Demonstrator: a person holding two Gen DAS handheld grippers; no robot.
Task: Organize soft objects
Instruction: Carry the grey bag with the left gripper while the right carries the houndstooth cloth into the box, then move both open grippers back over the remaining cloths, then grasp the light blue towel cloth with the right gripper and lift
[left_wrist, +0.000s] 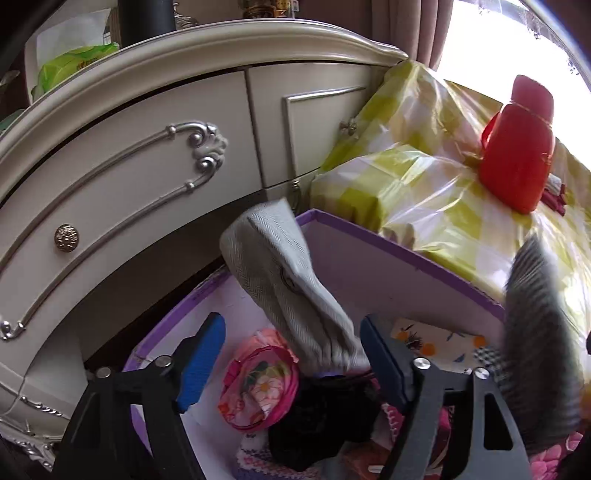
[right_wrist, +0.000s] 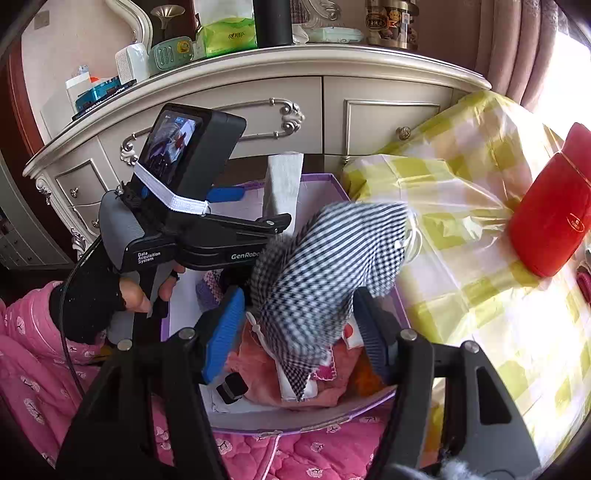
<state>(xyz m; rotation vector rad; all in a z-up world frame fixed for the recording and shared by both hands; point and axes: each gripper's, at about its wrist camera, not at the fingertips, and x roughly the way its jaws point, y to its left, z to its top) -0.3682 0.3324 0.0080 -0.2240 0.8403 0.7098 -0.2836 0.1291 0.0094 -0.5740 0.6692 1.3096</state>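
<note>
A purple-edged box (left_wrist: 388, 254) (right_wrist: 332, 184) holds several soft things. My left gripper (left_wrist: 291, 363) is open above it, and a grey herringbone cloth (left_wrist: 284, 284) falls blurred between its blue fingers (left_wrist: 201, 363); that cloth shows upright in the right wrist view (right_wrist: 282, 181). My right gripper (right_wrist: 295, 332) is open, and a black-and-white checked cloth (right_wrist: 325, 269) hangs blurred between its fingers, also at the left view's right edge (left_wrist: 535, 354). In the box lie a pink floral pouch (left_wrist: 258, 387), a black item (left_wrist: 317, 417) and orange-pink cloth (right_wrist: 258, 369).
A cream dresser (left_wrist: 129, 177) (right_wrist: 258, 92) stands right behind the box. A table under a yellow-checked plastic cover (left_wrist: 424, 177) (right_wrist: 480, 221) is at the right, with a red jug (left_wrist: 517, 155) (right_wrist: 554, 225) on it. A pink quilt (right_wrist: 295, 458) lies in front.
</note>
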